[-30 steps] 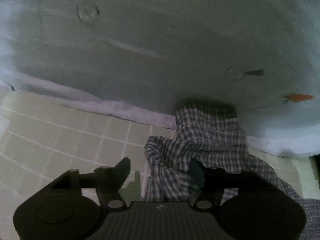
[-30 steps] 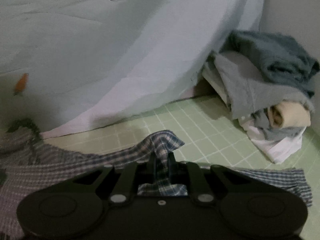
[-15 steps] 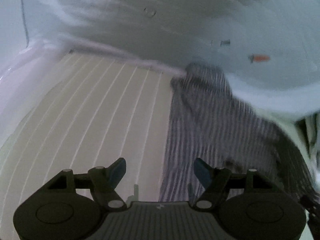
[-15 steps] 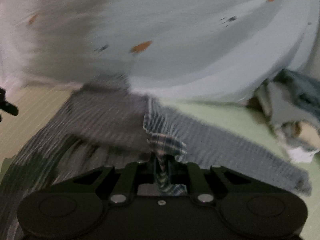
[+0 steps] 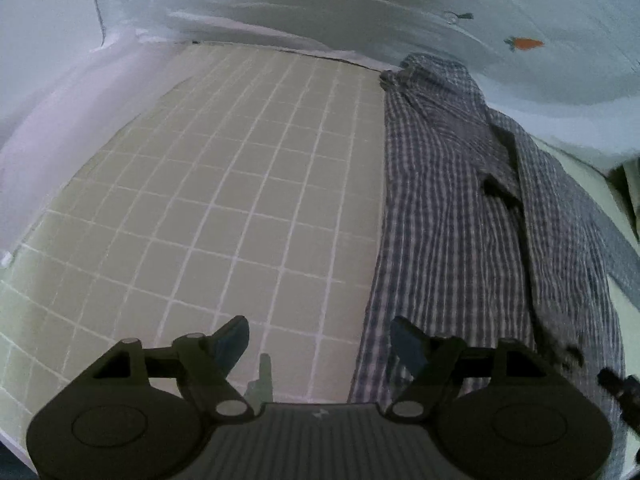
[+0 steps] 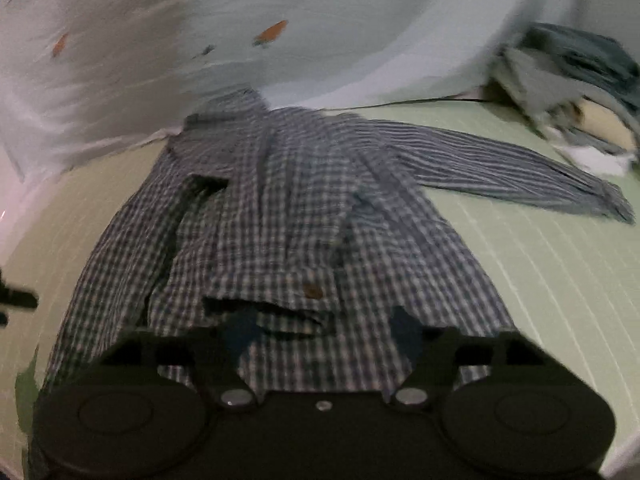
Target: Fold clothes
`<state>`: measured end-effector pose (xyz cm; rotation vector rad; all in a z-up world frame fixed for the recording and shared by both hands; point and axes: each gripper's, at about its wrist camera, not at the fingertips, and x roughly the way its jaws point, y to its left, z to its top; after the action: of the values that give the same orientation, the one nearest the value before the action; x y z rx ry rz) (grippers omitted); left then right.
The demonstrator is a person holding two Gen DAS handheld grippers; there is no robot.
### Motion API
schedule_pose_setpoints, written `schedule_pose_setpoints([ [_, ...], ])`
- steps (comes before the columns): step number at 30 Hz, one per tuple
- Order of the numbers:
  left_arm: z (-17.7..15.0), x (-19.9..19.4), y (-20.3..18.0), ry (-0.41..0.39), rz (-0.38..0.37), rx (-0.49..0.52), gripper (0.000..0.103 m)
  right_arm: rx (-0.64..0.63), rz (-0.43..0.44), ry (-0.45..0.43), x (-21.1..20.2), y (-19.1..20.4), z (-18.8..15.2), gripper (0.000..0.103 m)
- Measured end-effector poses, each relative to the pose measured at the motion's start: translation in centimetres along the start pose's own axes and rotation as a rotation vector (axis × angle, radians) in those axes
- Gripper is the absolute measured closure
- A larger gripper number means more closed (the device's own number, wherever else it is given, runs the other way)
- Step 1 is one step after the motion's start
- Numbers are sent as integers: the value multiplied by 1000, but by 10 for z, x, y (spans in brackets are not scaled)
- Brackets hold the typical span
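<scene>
Your left tongs (image 5: 319, 338) are spread wide and hold nothing; they hover over the bare gridded surface (image 5: 224, 184) with the right-hand finger just at the left edge of the checked shirt (image 5: 460, 208), which looks like a position chosen for reaching that side hem or the edge of the body. Your right tongs (image 6: 322, 330) are likewise spread with no cloth between the fingers, poised above the shirt's lower hem (image 6: 280, 312), so the garment lies free on the surface, not lifted. The shirt (image 6: 296, 200) is laid out roughly flat with its collar end toward the pale blue sheet (image 6: 320, 40) at the back, one sleeve (image 6: 500, 168) stretched off to the right, and a front panel folded over itself near a small brown button (image 6: 313, 290); to my eye that spread is meant to ready it for folding. Much is uncertain: the right view is smeared, so the weave and the sleeve cuff blur, and you cannot see the other sleeve clearly in either view. The tongs' bodies hide the nearest hem. A heap of other clothes (image 6: 572, 92) at the far right is blurred and partly cut off by the frame.
</scene>
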<state>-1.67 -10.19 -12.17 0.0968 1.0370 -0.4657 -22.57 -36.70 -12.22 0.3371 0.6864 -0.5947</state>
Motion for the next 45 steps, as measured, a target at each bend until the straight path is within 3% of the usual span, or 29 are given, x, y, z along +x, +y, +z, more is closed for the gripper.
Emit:
schedule_pose_setpoints([
  [3, -4, 1, 0, 1, -16, 28, 24, 66, -55, 5, -8, -5, -9, 0],
  [11, -1, 15, -47, 19, -92, 107, 24, 108, -234, 25, -35, -33, -19, 0],
  [16, -6, 19, -95, 8, -144, 162, 24, 144, -244, 24, -26, -68, -18, 0],
  [19, -8, 24, -128, 1, -187, 126, 26, 142, -200, 23, -16, -98, -9, 0],
  [23, -15, 37, -168, 14, -235, 58, 38, 86, -148, 9, -1, -135, 11, 0],
  [27, -20, 58, -198, 38, -212, -13, 45, 30, -112, 15, 10, -165, 23, 0],
  [30, -22, 68, -210, 58, -214, -55, 65, 21, -103, 32, 16, -184, 25, 0],
  [32, -24, 71, -215, 63, -173, -57, 94, 15, -101, 47, 18, -194, 24, 0],
  [38, -34, 56, -212, 12, -165, -96, 102, 26, -93, 82, 27, -211, 20, 0],
  [45, -39, 17, -189, -17, -277, -192, 102, 22, -63, 76, 30, -198, 22, 0],
])
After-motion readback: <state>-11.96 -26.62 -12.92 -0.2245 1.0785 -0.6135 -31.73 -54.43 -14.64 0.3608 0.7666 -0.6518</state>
